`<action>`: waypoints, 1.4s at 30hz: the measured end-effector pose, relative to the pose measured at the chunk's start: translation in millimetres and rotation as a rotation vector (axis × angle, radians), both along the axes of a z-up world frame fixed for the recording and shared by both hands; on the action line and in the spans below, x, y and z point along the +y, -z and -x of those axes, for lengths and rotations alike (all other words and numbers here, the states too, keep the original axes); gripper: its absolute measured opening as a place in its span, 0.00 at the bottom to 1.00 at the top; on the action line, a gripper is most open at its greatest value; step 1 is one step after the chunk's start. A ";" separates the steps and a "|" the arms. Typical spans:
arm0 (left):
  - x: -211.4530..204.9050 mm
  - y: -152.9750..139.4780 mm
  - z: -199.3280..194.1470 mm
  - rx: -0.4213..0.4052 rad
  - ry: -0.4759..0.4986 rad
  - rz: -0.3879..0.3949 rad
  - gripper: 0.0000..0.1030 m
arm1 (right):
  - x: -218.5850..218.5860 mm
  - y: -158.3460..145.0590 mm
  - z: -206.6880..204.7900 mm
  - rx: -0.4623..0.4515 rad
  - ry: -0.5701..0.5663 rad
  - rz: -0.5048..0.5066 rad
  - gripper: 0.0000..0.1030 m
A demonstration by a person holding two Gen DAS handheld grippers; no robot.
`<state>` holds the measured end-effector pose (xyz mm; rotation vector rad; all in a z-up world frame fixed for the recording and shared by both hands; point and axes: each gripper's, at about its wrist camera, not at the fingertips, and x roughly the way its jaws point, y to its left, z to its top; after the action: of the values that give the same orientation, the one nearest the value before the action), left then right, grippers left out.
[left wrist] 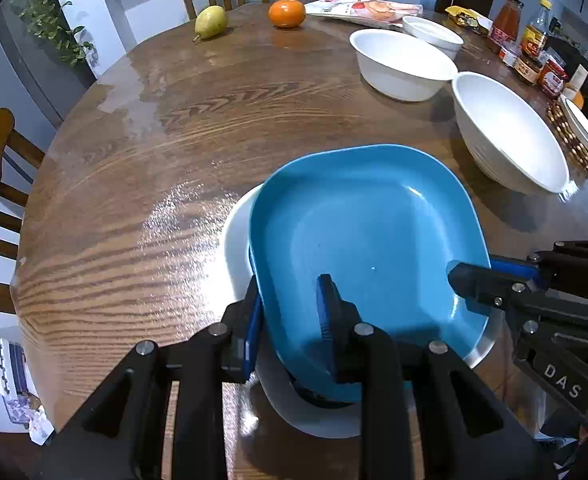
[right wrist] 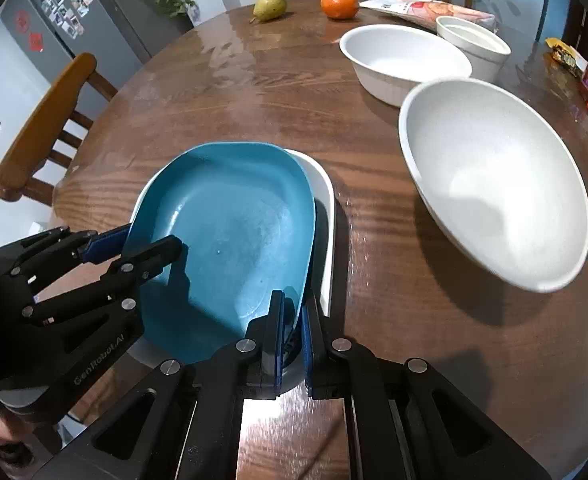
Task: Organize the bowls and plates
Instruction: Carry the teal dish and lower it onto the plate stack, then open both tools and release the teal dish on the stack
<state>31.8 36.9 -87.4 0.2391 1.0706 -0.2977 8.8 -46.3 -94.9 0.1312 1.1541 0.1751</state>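
Note:
A blue square plate lies tilted on a white plate near the table's front edge. My left gripper straddles the blue plate's near-left rim, one finger inside and one outside, with a gap at the rim. My right gripper is shut on the blue plate at its near-right rim, above the white plate. The left gripper also shows in the right wrist view, the right gripper in the left wrist view. Three white bowls stand to the right.
The round wooden table carries a pear, an orange and a snack bag at the back. Bottles and jars stand at the far right. Wooden chairs ring the table.

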 end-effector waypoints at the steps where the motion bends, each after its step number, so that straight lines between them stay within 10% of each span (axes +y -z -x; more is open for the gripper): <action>1: -0.3 -0.1 -1.8 -0.001 -0.003 -0.002 0.23 | -0.2 -0.2 -2.1 -0.003 -0.001 0.003 0.08; 21: 1.8 -4.1 -8.9 0.005 -0.025 0.000 0.26 | -5.9 -1.4 -7.7 -0.007 0.013 -0.004 0.08; 42: 2.0 -53.9 5.4 -0.104 -0.052 0.056 0.88 | -23.2 -58.5 18.7 -0.201 0.078 0.019 0.43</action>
<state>26.3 38.8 -33.5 0.1743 0.9627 -0.2652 -9.9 -69.5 -36.4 0.1382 0.9489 0.1051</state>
